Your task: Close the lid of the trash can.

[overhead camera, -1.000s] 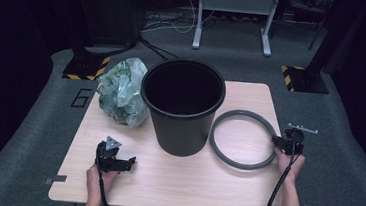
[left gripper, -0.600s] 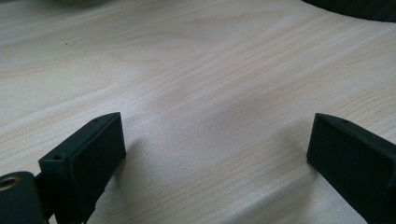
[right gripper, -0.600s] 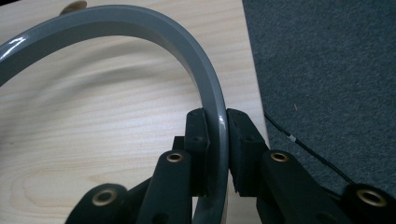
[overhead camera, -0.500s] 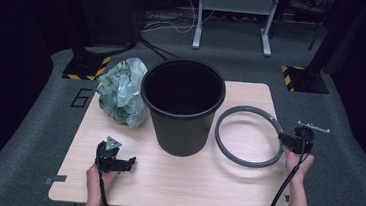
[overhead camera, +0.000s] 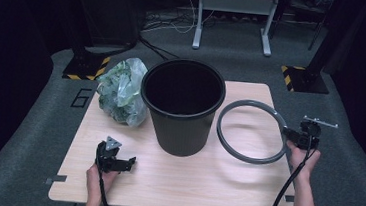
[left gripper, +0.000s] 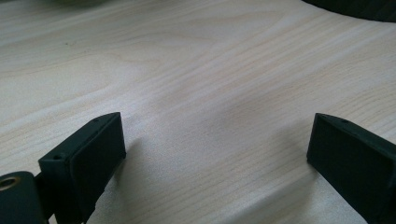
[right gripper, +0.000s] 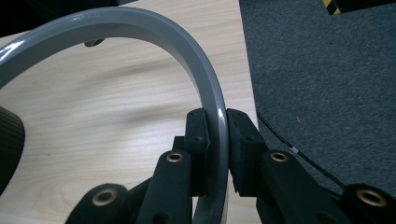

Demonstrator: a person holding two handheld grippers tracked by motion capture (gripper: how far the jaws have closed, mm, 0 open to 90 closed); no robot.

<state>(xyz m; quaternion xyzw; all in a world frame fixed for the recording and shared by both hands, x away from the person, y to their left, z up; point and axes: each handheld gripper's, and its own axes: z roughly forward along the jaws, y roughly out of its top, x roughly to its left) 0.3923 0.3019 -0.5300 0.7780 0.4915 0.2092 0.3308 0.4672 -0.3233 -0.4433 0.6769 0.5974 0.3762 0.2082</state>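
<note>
Right gripper [overhead camera: 302,137]: its jaws are pinching the right-hand rim of the grey ring [overhead camera: 249,131]; in the right gripper view the ring [right gripper: 140,28] is running straight up between the 2 pads.
Grey ring: it is hanging tilted, just clear of the bench [overhead camera: 174,182], its far arc pointing away toward the black bin [overhead camera: 182,105].
Key relation: the bin is standing upright just left of the ring, mouth open and facing up, so I judge the ring is needing to travel left and level out over that rim.
Left gripper [overhead camera: 113,159]: it is resting on the bench near the front-left edge with jaws spread wide, nothing between them.
Nearer hand: the right one, already gripping.
Bag [overhead camera: 122,90]: a crumpled plastic bag is sitting left of the bin, touching it.
</note>
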